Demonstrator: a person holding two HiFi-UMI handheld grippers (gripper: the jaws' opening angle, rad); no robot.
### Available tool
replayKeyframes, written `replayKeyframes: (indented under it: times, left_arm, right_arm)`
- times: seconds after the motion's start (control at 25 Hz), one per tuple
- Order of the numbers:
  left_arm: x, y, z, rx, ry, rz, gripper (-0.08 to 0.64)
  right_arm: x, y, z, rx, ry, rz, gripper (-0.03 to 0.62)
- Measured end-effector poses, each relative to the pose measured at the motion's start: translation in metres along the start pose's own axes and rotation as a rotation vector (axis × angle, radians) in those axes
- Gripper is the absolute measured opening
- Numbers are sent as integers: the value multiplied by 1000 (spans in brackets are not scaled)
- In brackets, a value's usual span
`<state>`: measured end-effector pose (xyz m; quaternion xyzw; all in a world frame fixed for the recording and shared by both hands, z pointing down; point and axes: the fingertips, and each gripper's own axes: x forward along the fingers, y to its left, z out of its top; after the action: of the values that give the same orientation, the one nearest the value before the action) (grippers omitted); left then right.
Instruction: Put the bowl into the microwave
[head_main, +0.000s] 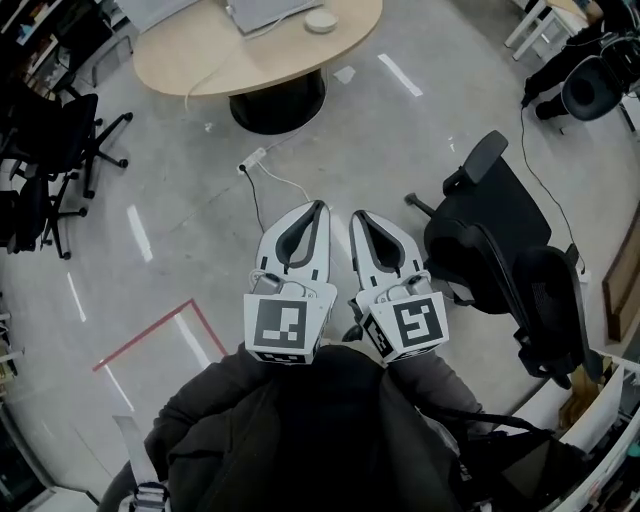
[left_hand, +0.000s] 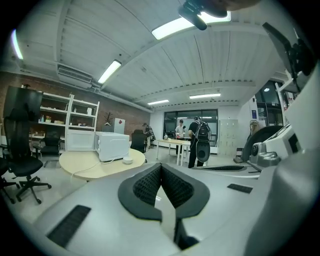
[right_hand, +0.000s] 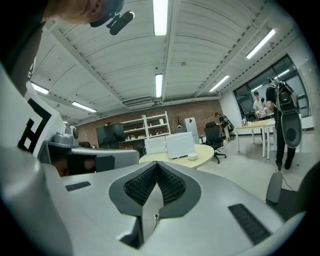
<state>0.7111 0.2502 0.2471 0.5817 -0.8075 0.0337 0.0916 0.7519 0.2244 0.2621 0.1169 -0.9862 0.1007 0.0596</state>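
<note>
Open floor (head_main: 420, 120) up to round table (head_main: 190, 60), office chair (head_main: 490, 235) at right, cable (head_main: 268, 180) between

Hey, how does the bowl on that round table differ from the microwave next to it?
The microwave is a big box; the bowl is small, low and round. The microwave has a cable trailing across the table; the bowl has none. Both are white and sit on the same round tabletop.

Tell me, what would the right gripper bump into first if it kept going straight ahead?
Probably the round table, which lies straight beyond the tips of the shut right gripper. The microwave and bowl on it sit slightly right of that line. Depth is hard to judge.
</note>
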Motion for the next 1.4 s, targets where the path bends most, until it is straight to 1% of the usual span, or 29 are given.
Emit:
replayKeyframes:
  times: [0.12,0.32,0.44,0.6,0.8,1.04,1.2,1.4]
  left_arm:
    - [15,31,7,-15,-10,0,9]
    - [33,75,40,-29,-85,6,9]
    - [36,86,57,-32,-130,-2,9]
    - [42,92,68,-37,-149,-15,9]
    - [55,90,68,-18,-140,-29,9]
    - [89,100,65,-7,-131,0,9]
    - [128,104,65,6,-110,12,9]
    - [194,113,53,3,-27,15,9]
  right_arm:
    - [36,5,9,-10,3,12,8]
    - [79,20,36,-69,-9,38,8]
    - [90,17,55,-88,-31,13,8]
    - [97,17,69,-108,-49,0,8]
    - [105,5,73,-103,-72,-6,8]
    - [130,-24,73,-79,-95,1,8]
    - [156,-56,77,-66,-100,2,8]
    - [204,-111,75,-22,-70,0,8]
